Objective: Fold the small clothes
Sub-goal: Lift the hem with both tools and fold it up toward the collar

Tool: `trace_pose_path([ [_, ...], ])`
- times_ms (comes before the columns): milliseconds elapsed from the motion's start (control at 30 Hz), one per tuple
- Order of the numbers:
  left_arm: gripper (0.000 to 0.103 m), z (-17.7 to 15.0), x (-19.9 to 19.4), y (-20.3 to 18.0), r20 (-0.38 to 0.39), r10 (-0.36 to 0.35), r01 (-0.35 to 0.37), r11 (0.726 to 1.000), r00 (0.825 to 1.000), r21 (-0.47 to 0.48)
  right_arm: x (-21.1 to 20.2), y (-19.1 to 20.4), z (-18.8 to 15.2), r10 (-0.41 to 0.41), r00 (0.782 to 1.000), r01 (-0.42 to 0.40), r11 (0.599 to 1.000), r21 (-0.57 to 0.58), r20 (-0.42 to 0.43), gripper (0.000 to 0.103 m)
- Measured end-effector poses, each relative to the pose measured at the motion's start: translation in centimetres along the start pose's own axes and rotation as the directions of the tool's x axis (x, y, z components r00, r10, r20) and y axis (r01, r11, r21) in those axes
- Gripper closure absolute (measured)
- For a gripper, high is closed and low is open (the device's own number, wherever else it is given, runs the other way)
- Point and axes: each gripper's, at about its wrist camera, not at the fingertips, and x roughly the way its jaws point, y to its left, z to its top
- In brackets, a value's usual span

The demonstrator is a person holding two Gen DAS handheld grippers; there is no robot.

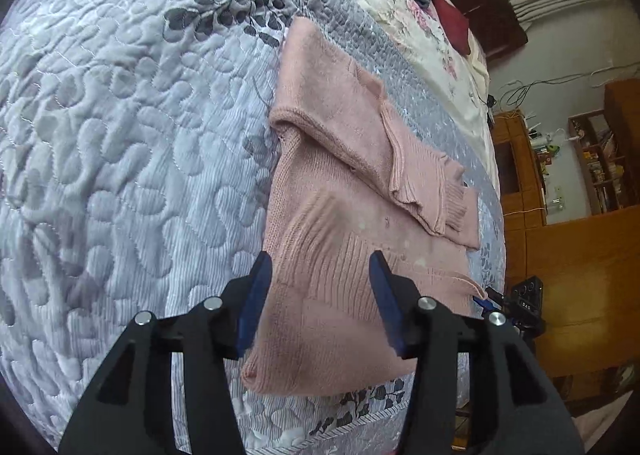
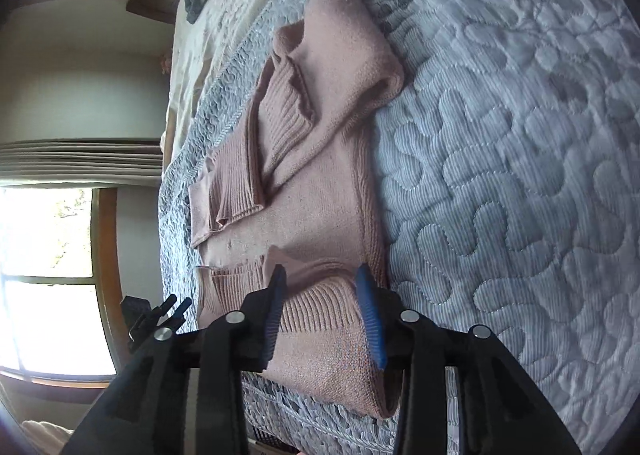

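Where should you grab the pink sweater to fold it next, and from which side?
Probably the ribbed bottom hem of the pink sweater, the edge nearest both tools. The sleeves are already folded across the body, so the hem is the free end. The left tool and right tool are open; pinch its two corners from the near side.

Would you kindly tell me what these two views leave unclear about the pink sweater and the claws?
- Pink sweater: near hem hidden behind the left claw; left wrist view.
- Right claw: whether its fingers touch the knit is unclear; right wrist view.
- Sweater's underside: hidden against the quilt.
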Motion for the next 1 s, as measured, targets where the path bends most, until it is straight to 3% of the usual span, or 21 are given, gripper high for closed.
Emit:
trace_pose_path([
  [67,0.054,0.1,-0.5,-0.3,-0.004,0.033,-0.033,0.999,0.999,0.033,-0.4,0.9,0.5,-0.022,1.000,0.023,0.998,-0.058,0.003,0.064],
  [133,0.053,0.2,0.1,-1.0,-0.033,0.080,-0.076,0.991,0.996,0.107,0.1,2.5,0.8,-0.092,0.996,0.089,0.984,-0.156,-0.011,0.055],
  [200,0.052,0.4,1.4,-1.8,-0.059,0.129,-0.117,0.977,0.990,0.178,1.1,4.0,1.0,-0.135,0.990,0.124,0.964,-0.236,-0.031,0.040],
  [267,0.050,0.6,2.9,-2.5,-0.074,0.166,-0.144,0.960,0.983,0.242,2.4,5.3,1.1,-0.143,0.988,0.118,0.945,-0.304,-0.060,0.038],
  [400,0.050,0.8,6.3,-3.7,-0.081,0.309,-0.250,0.875,0.948,0.414,5.1,7.3,1.1,-0.258,0.964,0.198,0.866,-0.458,-0.071,0.033],
  [533,0.050,1.5,8.2,-3.7,-0.107,0.329,-0.248,0.856,0.938,0.454,7.5,7.6,0.6,-0.361,0.928,0.247,0.784,-0.569,-0.095,0.030],
  [600,0.051,1.9,8.6,-3.8,-0.107,0.335,-0.250,0.848,0.936,0.467,8.4,7.1,0.3,-0.392,0.913,0.256,0.766,-0.589,-0.114,0.031],
  [667,0.052,2.1,8.7,-4.2,-0.093,0.351,-0.265,0.832,0.932,0.487,8.7,7.0,0.0,-0.398,0.911,0.257,0.755,-0.603,-0.109,0.039],
  [800,0.078,1.8,8.7,-4.8,-0.066,0.385,-0.299,0.803,0.921,0.515,8.4,6.9,-0.5,-0.427,0.901,0.284,0.718,-0.635,-0.080,0.081],
  [867,0.082,1.4,8.4,-5.3,-0.036,0.406,-0.328,0.785,0.913,0.526,7.7,6.8,-0.5,-0.408,0.910,0.273,0.732,-0.624,-0.080,0.091],
  [1000,0.091,-0.4,6.3,-6.7,0.065,0.416,-0.378,0.736,0.907,0.561,5.6,7.5,-1.3,-0.355,0.932,0.241,0.757,-0.607,-0.072,0.093],
])
